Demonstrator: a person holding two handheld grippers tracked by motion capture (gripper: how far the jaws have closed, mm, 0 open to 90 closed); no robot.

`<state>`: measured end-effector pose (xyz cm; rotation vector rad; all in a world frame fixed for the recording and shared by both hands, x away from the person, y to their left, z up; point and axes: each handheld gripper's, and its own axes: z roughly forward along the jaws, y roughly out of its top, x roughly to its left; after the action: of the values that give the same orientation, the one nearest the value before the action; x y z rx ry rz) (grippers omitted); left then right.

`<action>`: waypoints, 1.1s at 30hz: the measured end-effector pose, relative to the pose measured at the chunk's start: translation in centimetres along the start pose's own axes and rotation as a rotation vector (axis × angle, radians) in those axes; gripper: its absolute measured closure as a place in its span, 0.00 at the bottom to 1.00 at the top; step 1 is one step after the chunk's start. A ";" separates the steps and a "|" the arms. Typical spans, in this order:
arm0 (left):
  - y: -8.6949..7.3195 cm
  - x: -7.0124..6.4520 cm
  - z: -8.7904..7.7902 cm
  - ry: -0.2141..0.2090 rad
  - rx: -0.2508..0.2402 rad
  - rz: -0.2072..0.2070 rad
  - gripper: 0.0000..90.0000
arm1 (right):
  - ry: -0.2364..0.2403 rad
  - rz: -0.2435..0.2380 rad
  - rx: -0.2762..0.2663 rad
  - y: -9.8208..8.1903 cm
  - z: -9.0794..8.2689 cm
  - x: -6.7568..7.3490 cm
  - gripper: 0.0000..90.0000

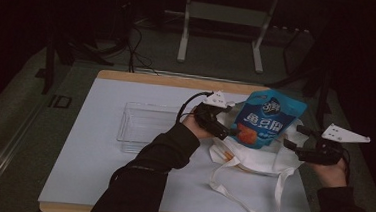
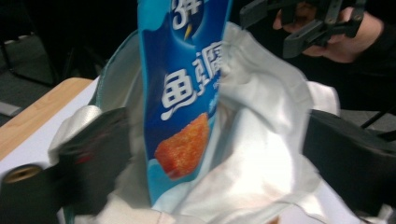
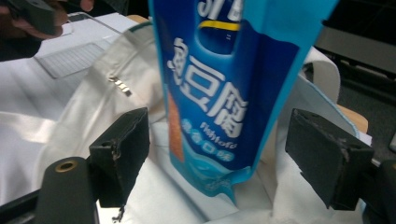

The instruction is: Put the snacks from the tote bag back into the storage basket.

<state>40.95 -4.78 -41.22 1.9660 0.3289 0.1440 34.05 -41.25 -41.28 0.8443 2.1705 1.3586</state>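
Observation:
A blue snack pouch [image 1: 268,119] with white lettering and an orange food picture stands upright, its lower end down in the mouth of a white tote bag [image 1: 257,158] on the table. My left gripper [image 1: 227,129] sits at the pouch's lower left corner. In the left gripper view the pouch [image 2: 187,107] and bag cloth [image 2: 261,140] lie between the wide-apart jaws of my left gripper [image 2: 222,154], which is open. My right gripper [image 1: 296,137] is open at the bag's right side. In the right gripper view the pouch [image 3: 229,93] hangs between the jaws of the right gripper [image 3: 224,151], untouched.
A clear plastic tray [image 1: 147,125] lies left of the bag on the white board [image 1: 97,155] that covers the wooden table. The bag's long handles [image 1: 249,200] trail toward the front edge. A metal stand [image 1: 222,18] is on the floor behind the table.

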 end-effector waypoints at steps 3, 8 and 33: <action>0.0 0.4 0.9 0.027 0.027 -0.016 0.24 | -0.003 0.004 0.020 0.2 0.7 -0.5 0.25; 0.2 1.1 2.1 0.048 0.038 -0.036 0.35 | -0.010 0.018 0.029 0.2 1.8 -1.4 0.28; 2.6 1.8 7.1 0.047 0.131 -0.039 0.61 | 0.071 0.051 0.037 1.0 5.2 -2.2 0.61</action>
<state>44.89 -11.50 -41.81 2.0865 0.4159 0.1464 39.22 -39.14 -42.42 0.8841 2.2492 1.3967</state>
